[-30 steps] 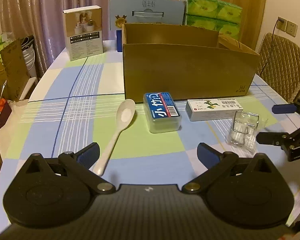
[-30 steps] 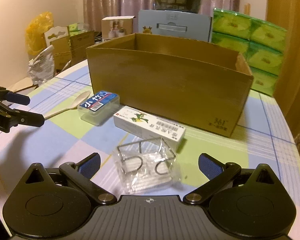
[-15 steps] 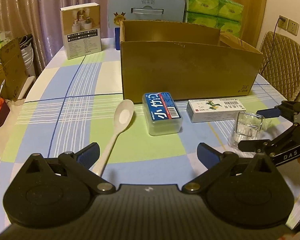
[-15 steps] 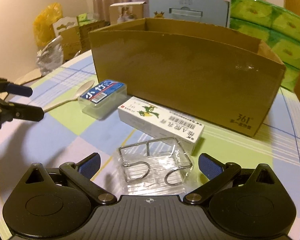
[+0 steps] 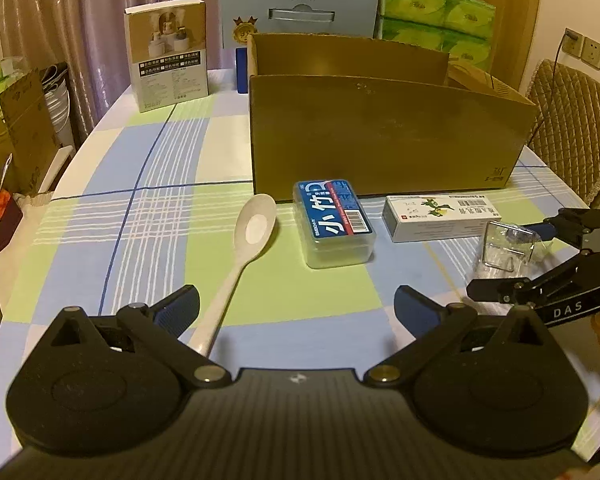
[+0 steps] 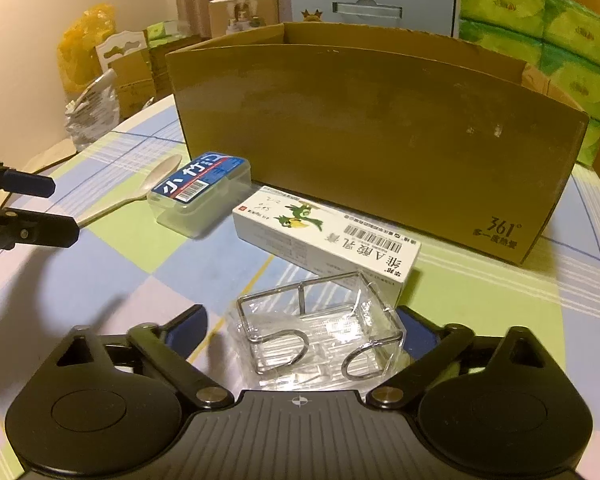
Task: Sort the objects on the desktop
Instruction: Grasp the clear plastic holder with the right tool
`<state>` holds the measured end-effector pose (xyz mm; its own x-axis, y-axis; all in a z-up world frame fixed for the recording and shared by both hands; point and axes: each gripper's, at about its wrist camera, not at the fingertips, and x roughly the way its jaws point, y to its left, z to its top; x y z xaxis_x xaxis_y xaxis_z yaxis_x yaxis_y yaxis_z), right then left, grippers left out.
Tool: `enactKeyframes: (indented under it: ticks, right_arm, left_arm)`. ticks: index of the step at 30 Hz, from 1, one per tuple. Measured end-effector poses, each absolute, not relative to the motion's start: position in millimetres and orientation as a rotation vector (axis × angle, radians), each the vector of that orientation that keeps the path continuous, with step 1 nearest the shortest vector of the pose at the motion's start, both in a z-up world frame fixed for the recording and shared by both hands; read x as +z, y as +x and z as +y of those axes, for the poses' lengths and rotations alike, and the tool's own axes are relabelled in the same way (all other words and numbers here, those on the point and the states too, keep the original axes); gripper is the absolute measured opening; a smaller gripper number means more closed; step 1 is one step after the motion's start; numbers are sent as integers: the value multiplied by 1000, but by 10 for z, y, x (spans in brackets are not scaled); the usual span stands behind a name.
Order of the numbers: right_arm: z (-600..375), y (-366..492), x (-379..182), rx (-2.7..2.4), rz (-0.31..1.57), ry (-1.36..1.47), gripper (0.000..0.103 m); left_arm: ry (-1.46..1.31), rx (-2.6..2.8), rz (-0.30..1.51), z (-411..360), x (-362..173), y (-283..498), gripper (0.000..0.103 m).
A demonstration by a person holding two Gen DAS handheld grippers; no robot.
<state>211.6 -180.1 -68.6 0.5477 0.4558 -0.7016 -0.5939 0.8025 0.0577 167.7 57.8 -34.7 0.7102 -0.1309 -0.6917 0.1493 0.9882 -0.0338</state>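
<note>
Right wrist view: right gripper (image 6: 300, 320) spread wide, straddling the bagged chrome wire rack (image 6: 320, 332) at lower centre, apparently lined up for a grasp. Left gripper (image 5: 296, 304) also wide, empty, waiting above the checked table (image 5: 100, 208). Brown cardboard box (image 6: 372, 136) behind likely receives 4 items.

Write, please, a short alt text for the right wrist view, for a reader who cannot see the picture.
The open right gripper straddles a wire rack in clear plastic wrap on a checked tablecloth. Beyond it lie a white medicine box, a clear box with a blue label and a white spoon, before a large cardboard box. The open left gripper shows at the left edge.
</note>
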Motion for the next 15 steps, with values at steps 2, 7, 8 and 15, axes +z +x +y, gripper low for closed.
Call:
enactKeyframes:
  ticks: [2, 7, 8, 15]
  right_arm:
    - [-1796, 2119, -699, 620, 779, -200, 86]
    - [-1788, 2121, -711, 608, 792, -200, 75]
    - [-1787, 2121, -706, 608, 793, -196, 73]
    - [-1748, 2095, -658, 578, 800, -171, 65]
  left_arm:
    - [25, -155, 769, 577, -354, 1680, 102]
    - [22, -155, 767, 574, -347, 1679, 102]
    - [22, -154, 767, 574, -346, 1682, 102]
    - [26, -146, 771, 582, -345, 1693, 102]
